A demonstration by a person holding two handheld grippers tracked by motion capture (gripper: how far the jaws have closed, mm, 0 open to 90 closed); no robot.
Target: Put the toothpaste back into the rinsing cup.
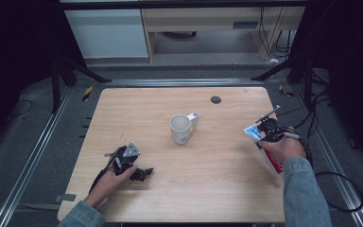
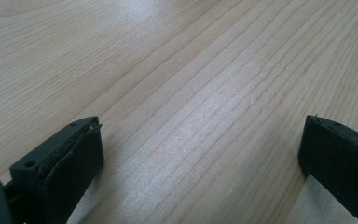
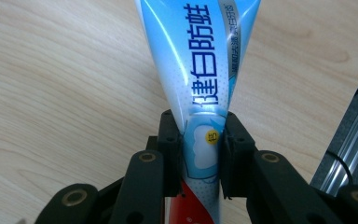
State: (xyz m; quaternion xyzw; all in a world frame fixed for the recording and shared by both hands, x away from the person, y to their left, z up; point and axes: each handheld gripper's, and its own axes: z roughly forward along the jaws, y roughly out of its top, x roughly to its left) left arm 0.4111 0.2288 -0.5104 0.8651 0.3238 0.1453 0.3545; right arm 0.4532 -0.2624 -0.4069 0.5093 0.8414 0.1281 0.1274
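Note:
A blue, white and red toothpaste tube [image 3: 196, 56] with printed characters is clamped between the jaws of my right gripper [image 3: 200, 136]. In the high view the right gripper [image 1: 266, 134] holds the tube [image 1: 253, 132] over the right edge of the wooden table [image 1: 217, 189]. A white mug [image 1: 180, 128] stands upright near the table's middle, with a small white object [image 1: 194, 120] touching its right side. My left gripper [image 1: 143, 173] rests low on the table at the front left. Its jaws stand wide apart over bare wood, and the left gripper [image 2: 200, 149] has nothing between them.
A black round grommet [image 1: 216, 99] sits in the table's back part. Metal rails [image 1: 33, 156] run along the floor on both sides. Black cables [image 1: 340, 189] trail at the right. Bare wood lies between the mug and both grippers.

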